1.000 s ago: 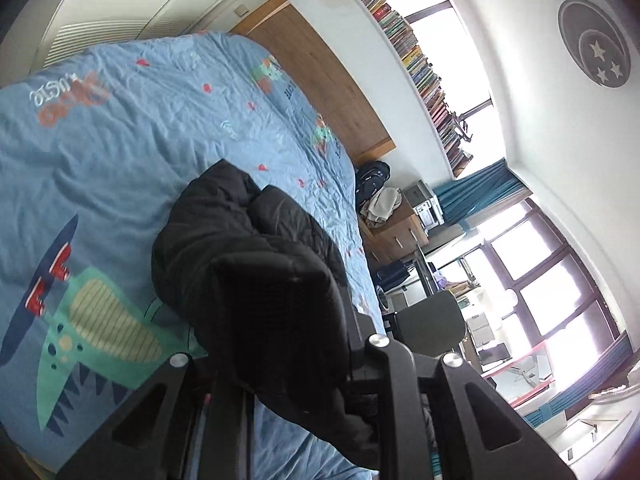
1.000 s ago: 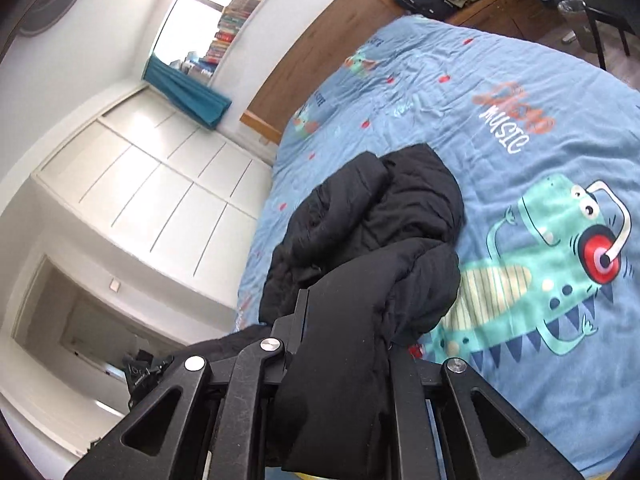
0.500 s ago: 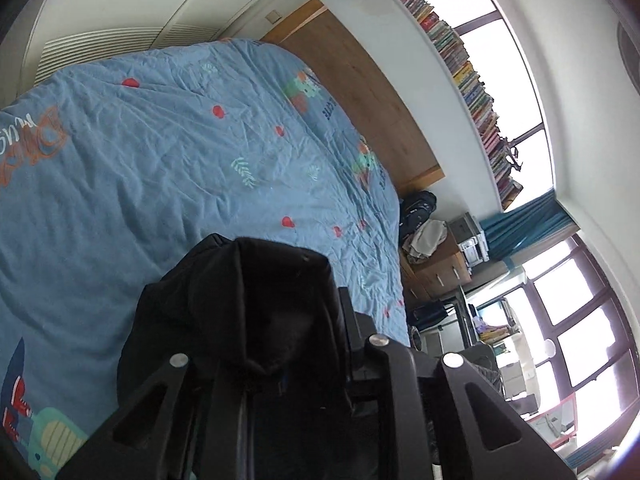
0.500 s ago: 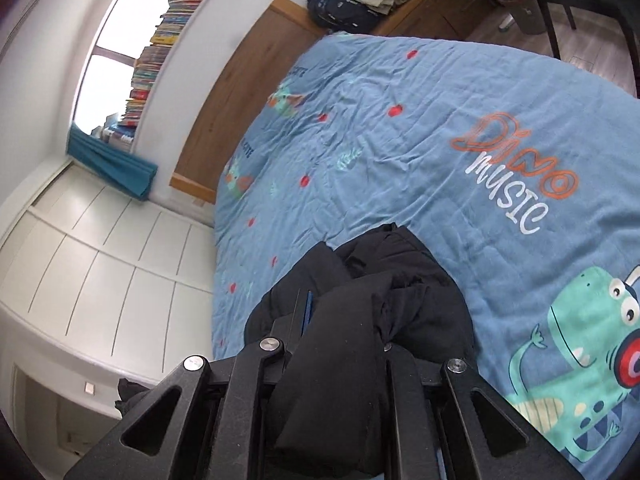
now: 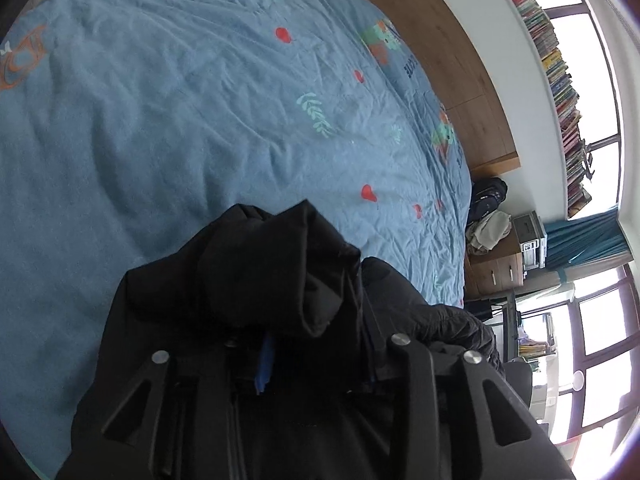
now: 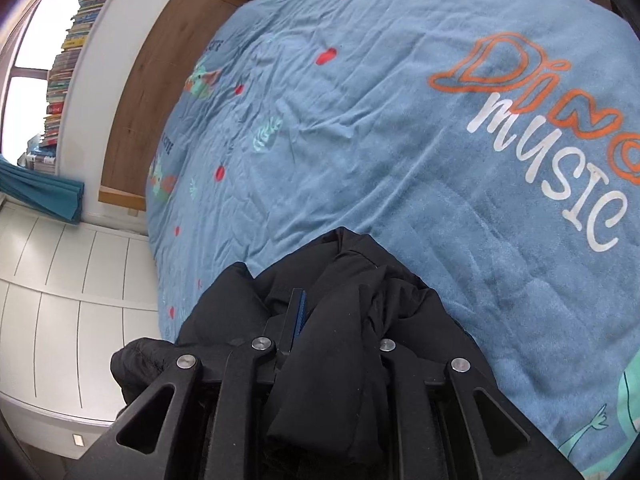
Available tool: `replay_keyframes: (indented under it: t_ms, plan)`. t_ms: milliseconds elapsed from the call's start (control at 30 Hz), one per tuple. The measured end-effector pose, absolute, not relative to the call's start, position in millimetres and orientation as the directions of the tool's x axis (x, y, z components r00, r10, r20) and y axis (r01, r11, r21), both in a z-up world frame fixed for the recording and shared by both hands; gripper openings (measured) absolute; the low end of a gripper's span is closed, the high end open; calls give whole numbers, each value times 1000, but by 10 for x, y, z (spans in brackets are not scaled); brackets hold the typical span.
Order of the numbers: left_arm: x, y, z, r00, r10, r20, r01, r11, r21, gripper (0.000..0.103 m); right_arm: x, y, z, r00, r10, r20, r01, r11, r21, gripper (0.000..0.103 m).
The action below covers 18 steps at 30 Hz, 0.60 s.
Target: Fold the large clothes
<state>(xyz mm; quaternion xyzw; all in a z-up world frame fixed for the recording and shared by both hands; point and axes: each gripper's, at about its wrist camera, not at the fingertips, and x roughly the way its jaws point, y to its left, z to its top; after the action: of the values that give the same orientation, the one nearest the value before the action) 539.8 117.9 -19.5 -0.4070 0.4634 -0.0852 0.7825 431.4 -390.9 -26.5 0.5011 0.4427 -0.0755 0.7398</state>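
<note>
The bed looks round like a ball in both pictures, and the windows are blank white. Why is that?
Left wrist view: the wide lens bulges the bed, and daylight overexposes the windows. Right wrist view: the same bulge, a white window, and the dark coat shows little detail.

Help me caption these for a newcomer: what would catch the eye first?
The black puffy jacket fills the lower middle of both wrist views, bunched up and clamped in the left gripper and the right gripper. Behind it spreads the blue bedspread, with big orange and white "Dino Music" lettering at the right of the right wrist view. A long row of books runs along the window, upper right in the left view.
</note>
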Motion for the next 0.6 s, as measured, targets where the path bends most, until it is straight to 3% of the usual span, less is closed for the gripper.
replay_keyframes:
  t_ms: [167, 233, 267, 300, 600]
  plan:
    - [5385, 1178, 24, 565, -503, -654, -238, 660, -713, 58, 4300, -3934, -309, 594, 343, -728, 577, 449, 682, 25]
    - [5367, 1204, 198, 580, -506, -638, -220, 657, -721, 65, 4271, -3964, -276, 615, 350, -706, 577, 410, 706, 44]
    - [5351, 1221, 289, 593, -503, -629, -208, 659, -723, 68, 4248, -3979, -230, 629, 349, -695, 575, 393, 718, 63]
    - [5321, 1254, 388, 602, -503, -620, -197, 659, -726, 70, 4225, -3996, -176, 644, 344, -683, 570, 380, 728, 74]
    - [4906, 1427, 1192, 666, -475, -576, -83, 720, -689, 72, 4013, -4175, 409, 712, 348, -610, 493, 371, 787, 86]
